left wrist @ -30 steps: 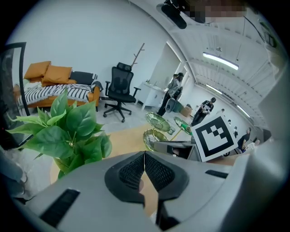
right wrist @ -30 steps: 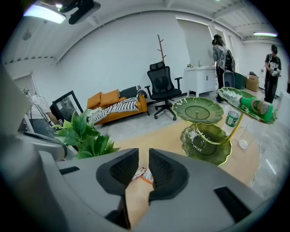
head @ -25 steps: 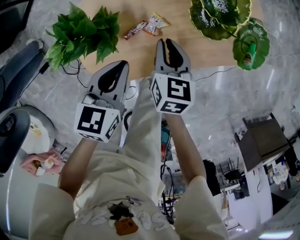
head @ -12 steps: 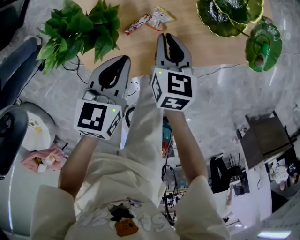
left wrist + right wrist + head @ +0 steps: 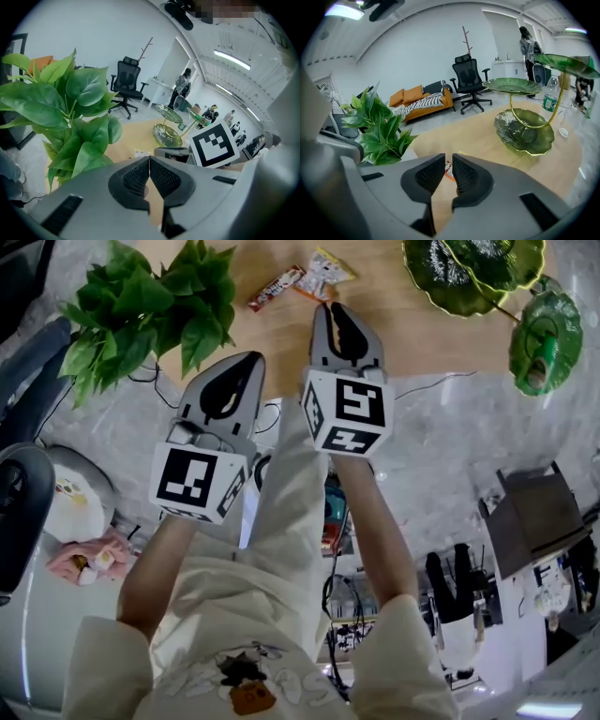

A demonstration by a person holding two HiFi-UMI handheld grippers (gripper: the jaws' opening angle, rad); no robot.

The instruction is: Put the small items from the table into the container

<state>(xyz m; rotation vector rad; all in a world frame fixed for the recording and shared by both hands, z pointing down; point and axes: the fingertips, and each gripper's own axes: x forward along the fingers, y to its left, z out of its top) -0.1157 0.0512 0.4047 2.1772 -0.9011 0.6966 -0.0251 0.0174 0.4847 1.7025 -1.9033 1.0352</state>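
**Both grippers closed and empty, short of the snack packets**

The left gripper (image 5: 249, 358) has its jaws pressed together with nothing between them. The right gripper (image 5: 330, 307) is all but closed, with only a thin slit between the ribbed pads and nothing gripped. In the head view both point toward the top of the frame, left gripper at centre left, right gripper just right of it and reaching further up.

Just past the right gripper's tips, at upper centre, two small items lie on the wooden table (image 5: 422, 343). One is a brown bar wrapper (image 5: 275, 289) lying on a slant. The other is a pale yellow packet (image 5: 322, 272), close to the wrapper's right end. Whether the two touch is unclear. Through the slit in the right gripper view a sliver of orange and red wrapping shows.

The container is a green leaf-shaped tiered dish (image 5: 469, 273) at upper right, well apart from the packets. It has glossy, scalloped trays on a curved gold stem. A bottle (image 5: 551, 99) with a green label stands just beside it.

A leafy potted plant (image 5: 141, 306) fills the upper left, close beside the left gripper's line. Bare wood lies between the right gripper and the packets. Beyond the table stand a black office chair (image 5: 469, 84) and an orange sofa (image 5: 421, 99).
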